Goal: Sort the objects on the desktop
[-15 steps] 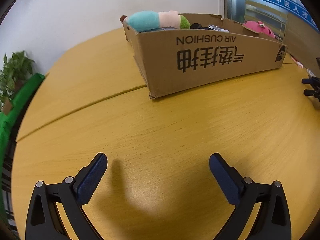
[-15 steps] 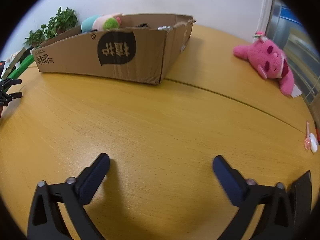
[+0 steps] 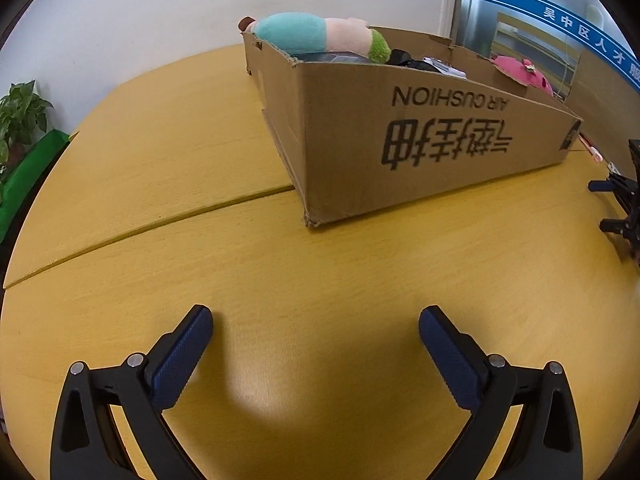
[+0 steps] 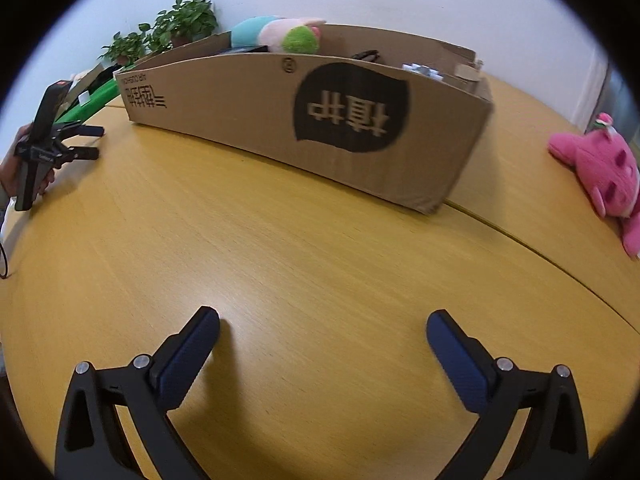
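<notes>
My left gripper [image 3: 316, 320] is angled steeply down at the table [image 3: 320, 264], its jaws spread fully apart with only bare wood between them. My right gripper [image 4: 323, 324] is held at the same downward slant, jaws likewise released and gripping nothing. Each gripper has two black plastic arms, each ending in one dark blue pad with a fine knurled texture. From the right wrist view, the left gripper appears at the far left edge, held in a hand [image 4: 24, 176].

The table is yellow wood-grain laminate with a curved edge and one seam across its top. One cardboard box [image 3: 420, 140] stands on it, well ahead of both grippers. The box is long, low and open-topped, brown corrugated board with black print on its sides and a worn near corner.

Inside the box, one soft plush toy [image 3: 320, 36] in blue, pale pink and green lies over the rim at one end. Dark and pale small items lie further along; I cannot identify them.

One pink plush toy [image 4: 600, 168], fuzzy, lies on the table outside the box, well to its right in the right wrist view. One thin pink stick-like object [image 3: 591, 148] lies on the table near the box's far corner.
</notes>
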`<move>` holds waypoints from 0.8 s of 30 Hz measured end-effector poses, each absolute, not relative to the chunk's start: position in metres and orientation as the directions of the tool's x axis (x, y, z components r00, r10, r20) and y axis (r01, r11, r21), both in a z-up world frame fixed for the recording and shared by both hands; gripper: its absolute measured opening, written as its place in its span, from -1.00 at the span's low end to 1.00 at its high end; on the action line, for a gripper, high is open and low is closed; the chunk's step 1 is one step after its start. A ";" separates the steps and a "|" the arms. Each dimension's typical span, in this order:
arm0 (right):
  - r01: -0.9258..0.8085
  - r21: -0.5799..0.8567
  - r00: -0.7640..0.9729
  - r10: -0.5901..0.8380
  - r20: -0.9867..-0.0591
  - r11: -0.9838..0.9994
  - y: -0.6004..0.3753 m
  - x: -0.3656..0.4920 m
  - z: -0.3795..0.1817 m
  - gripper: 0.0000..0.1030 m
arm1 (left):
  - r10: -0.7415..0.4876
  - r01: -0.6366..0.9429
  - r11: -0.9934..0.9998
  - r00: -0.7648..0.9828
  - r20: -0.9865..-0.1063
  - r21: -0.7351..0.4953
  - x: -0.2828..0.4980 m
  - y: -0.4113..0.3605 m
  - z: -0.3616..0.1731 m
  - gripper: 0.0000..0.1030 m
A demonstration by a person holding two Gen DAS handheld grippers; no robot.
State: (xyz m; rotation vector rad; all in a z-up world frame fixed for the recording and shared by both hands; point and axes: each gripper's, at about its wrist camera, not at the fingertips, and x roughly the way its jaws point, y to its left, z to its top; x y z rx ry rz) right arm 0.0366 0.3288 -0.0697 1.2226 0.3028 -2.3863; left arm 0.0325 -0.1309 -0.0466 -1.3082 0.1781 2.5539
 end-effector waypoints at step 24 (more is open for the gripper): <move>0.810 -0.004 -0.350 -0.478 -0.806 -0.586 0.408 0.009 -0.070 1.00 | 0.173 -0.279 -0.960 -0.564 -0.807 -0.011 0.026 -0.129 -0.055 1.00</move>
